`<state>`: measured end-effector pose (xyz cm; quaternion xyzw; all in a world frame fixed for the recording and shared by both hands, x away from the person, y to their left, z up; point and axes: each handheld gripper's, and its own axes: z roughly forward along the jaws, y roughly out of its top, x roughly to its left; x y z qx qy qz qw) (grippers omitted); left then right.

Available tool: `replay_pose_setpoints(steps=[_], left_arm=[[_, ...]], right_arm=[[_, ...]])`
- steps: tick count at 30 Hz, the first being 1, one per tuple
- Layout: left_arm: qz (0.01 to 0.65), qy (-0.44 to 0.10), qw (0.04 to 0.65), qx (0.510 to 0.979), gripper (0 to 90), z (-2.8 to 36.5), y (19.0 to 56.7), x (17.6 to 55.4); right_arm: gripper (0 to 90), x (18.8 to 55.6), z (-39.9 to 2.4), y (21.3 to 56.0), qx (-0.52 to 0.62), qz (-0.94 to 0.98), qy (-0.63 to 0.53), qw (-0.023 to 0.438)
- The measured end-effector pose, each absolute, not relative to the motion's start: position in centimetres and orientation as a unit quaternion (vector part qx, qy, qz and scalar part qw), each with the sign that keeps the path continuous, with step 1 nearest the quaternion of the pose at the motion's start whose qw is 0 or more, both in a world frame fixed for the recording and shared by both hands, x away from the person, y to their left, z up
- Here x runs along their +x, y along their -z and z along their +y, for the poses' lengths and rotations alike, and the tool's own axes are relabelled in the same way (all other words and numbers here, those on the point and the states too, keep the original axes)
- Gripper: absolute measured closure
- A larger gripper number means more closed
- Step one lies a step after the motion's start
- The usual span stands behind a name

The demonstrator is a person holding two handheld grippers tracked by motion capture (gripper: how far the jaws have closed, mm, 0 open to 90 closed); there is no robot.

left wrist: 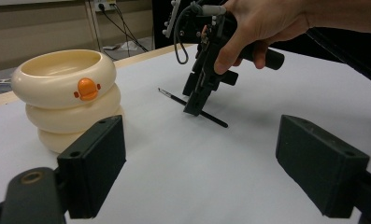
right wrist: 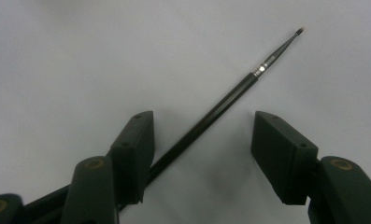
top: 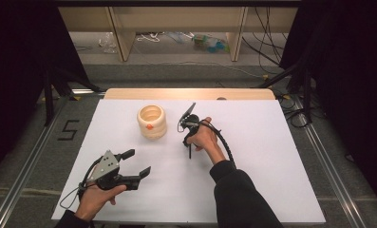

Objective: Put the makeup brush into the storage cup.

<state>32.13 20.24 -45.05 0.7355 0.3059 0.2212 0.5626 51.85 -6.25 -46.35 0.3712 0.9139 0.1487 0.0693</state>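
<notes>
Down at the near left edge, the left gripper [top: 137,163] rested low over the white table [top: 271,156], jaws spread wide with nothing between them. Farther along, a cream ringed pot [top: 152,121] with an orange duck bill stood toward the back. Just right of it, the right gripper [right wrist: 199,140] pointed down over a thin black paintbrush [right wrist: 220,105] lying flat on the table; its jaws straddled the handle, one touching it, not clamped.
</notes>
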Motion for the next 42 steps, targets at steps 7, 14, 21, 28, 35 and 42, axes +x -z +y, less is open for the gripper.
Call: replay_pose_setpoints(steps=[7, 14, 21, 28, 35, 42], left_arm=[[0.308, -0.221, 0.562, 0.735, 16.2, 20.22, 45.05, 32.1], [0.314, -0.217, 0.564, 0.732, 16.2, 20.16, 45.08, 32.02], [0.315, -0.216, 0.564, 0.732, 16.2, 20.16, 45.07, 32.0], [0.31, -0.219, 0.563, 0.734, 16.2, 20.2, 45.04, 32.02], [0.31, -0.22, 0.563, 0.734, 16.2, 20.2, 45.04, 32.01], [0.311, -0.219, 0.564, 0.733, 16.2, 20.18, 45.04, 32.0]], right_arm=[[48.1, 51.88, -6.3, 46.23, 0.367, 0.916, -0.146, 0.068], [56.4, 51.94, -6.21, 46.12, 0.37, 0.916, -0.142, 0.063], [62.9, 52.12, -6.11, 45.99, 0.373, 0.916, -0.134, 0.06], [67.5, 52.21, -5.92, 45.86, 0.381, 0.915, -0.124, 0.054], [76.2, 52.34, -6.01, 45.88, 0.363, 0.922, -0.124, 0.057], [79.7, 52.31, -5.78, 45.79, 0.38, 0.916, -0.118, 0.049]])
